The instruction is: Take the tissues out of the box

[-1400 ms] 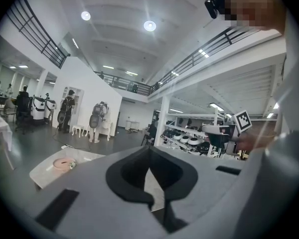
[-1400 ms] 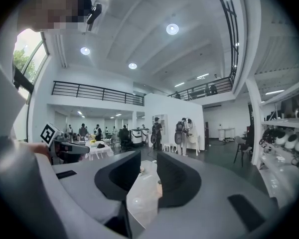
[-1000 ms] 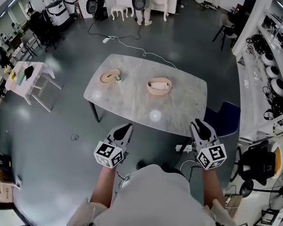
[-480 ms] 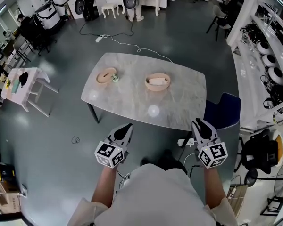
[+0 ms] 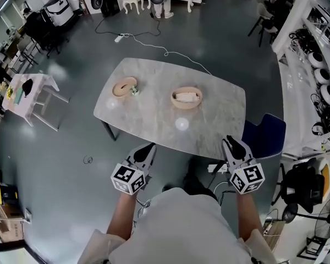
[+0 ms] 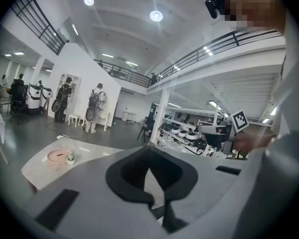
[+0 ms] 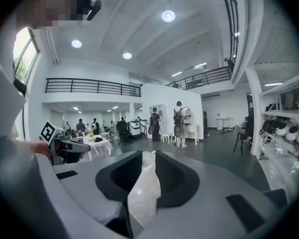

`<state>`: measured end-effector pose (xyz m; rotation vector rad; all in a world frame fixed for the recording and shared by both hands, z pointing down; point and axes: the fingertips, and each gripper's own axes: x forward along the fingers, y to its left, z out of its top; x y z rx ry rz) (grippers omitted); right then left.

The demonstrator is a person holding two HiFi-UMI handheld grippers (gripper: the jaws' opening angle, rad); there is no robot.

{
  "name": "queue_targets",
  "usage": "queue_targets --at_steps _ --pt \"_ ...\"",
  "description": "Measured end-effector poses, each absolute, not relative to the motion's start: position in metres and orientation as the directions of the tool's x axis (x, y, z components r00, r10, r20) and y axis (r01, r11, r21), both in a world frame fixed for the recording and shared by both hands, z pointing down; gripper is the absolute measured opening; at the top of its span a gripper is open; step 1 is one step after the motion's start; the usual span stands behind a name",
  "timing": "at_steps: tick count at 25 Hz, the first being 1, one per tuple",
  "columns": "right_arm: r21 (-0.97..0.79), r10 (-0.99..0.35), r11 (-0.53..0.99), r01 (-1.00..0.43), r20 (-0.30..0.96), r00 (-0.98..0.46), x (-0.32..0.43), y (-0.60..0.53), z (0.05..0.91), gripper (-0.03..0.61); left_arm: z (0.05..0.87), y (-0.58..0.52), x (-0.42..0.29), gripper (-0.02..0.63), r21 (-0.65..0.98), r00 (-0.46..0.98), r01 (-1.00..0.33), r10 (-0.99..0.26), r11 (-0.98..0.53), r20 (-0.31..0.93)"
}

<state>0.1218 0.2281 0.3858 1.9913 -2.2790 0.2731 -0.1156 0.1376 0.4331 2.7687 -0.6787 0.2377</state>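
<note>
A white side table (image 5: pixel 39 87) stands far left on the grey floor. The left gripper (image 5: pixel 147 147) hangs short of the desk (image 5: pixel 154 117), its jaws clenched tip to tip on nothing. On the desk's left sits a round beige dish (image 5: pixel 125 87) with a small object (image 5: pixel 136 92) touching it. At the centre is the oval tissue box (image 5: pixel 186 99), with white tissues (image 5: pixel 186 96) inside, well apart from both grippers. The right gripper (image 5: pixel 230 143) has its jaws slightly released, and only desk shows between them. A blue chair (image 5: pixel 265 135) crowds the desk's right corner.
</note>
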Motion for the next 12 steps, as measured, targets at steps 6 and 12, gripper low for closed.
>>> queue_targets --at_steps 6,12 --pt "-0.082 -0.958 0.178 -0.981 0.212 -0.191 0.157 0.165 0.393 0.103 0.437 0.087 -0.087 0.006 0.235 0.846 -0.526 -0.473 -0.818 0.245" --pt "-0.111 -0.93 0.245 -0.963 0.254 -0.266 0.197 0.112 0.407 0.103 0.438 0.051 -0.044 0.006 0.242 0.816 -0.571 -0.51 -0.785 0.272"
